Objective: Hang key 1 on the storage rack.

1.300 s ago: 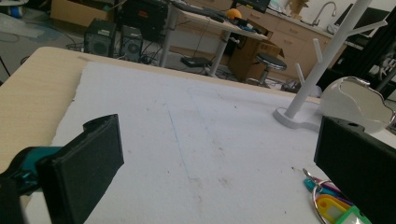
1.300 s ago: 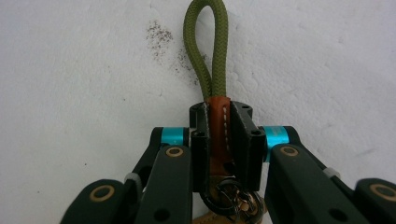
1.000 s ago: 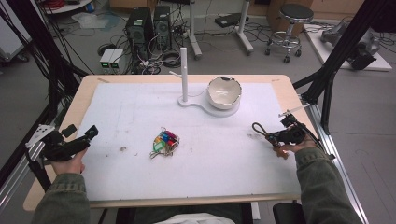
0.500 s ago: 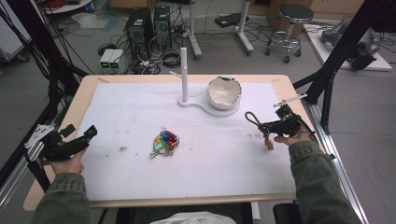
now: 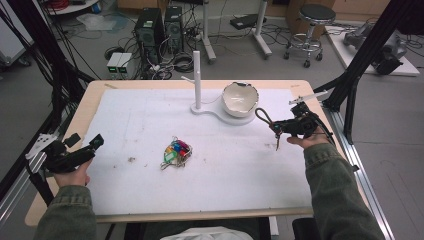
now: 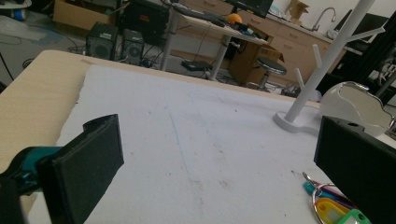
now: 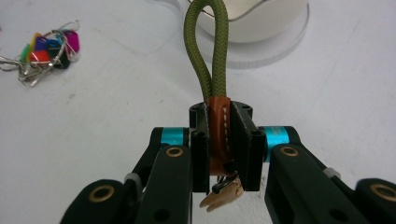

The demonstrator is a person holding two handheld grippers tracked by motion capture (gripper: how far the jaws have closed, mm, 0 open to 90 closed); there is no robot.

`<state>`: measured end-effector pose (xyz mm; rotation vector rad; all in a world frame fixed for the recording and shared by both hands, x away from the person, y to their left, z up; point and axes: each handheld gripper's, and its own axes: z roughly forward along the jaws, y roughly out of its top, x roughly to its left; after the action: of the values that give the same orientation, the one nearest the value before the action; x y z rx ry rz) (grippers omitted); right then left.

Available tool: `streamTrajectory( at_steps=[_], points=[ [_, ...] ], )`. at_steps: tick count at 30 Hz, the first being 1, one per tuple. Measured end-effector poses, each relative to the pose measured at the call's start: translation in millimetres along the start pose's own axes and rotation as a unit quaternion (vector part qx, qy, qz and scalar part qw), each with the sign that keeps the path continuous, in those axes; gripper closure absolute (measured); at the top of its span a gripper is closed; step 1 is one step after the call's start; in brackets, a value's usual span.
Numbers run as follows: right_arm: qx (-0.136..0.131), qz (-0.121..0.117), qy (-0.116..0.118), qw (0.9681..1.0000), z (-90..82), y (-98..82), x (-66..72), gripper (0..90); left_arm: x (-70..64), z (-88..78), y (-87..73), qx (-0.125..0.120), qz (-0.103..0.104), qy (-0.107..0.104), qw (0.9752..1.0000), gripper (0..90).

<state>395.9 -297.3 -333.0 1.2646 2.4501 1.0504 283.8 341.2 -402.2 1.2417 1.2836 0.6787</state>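
Your right gripper (image 7: 218, 154) is clamped on the brown leather tab of a keychain (image 7: 211, 56); its olive cord loop runs straight ahead along the jaw axis, toward the white peg stand (image 5: 197, 80) beyond and to your left. The right hand is the nearer one. Your left gripper (image 5: 82, 152), jaws wide apart, sits well away, with the coloured key tags (image 5: 176, 151) between the two.

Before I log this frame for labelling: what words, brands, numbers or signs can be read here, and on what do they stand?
None can be read.
The key tags have label windows, too small and blurred to show any writing.
The computer towers on the floor show no legible brand.
The leather tab on the cord loop shows stitching, no lettering.
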Motion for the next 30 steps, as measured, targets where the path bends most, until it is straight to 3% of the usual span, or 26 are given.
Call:
streamTrajectory(
  at_steps=[8,26,30],
  points=[
    [-0.014,-0.019,0.012,0.9997,-0.1,20.3,13.3,78.5,-0.5,0.4,-0.1,0.001,0.003,0.000,1.0000,1.7],
    [-0.040,-0.033,0.041,0.9978,14.3,64.9,40.6,78.4,-1.5,2.0,-0.2,0.001,0.003,-0.002,1.0000,1.7],
    [-0.040,-0.039,0.038,0.9977,17.5,74.0,46.1,78.5,-1.2,1.9,-0.1,0.002,0.004,-0.001,1.0000,1.7]
  ],
)
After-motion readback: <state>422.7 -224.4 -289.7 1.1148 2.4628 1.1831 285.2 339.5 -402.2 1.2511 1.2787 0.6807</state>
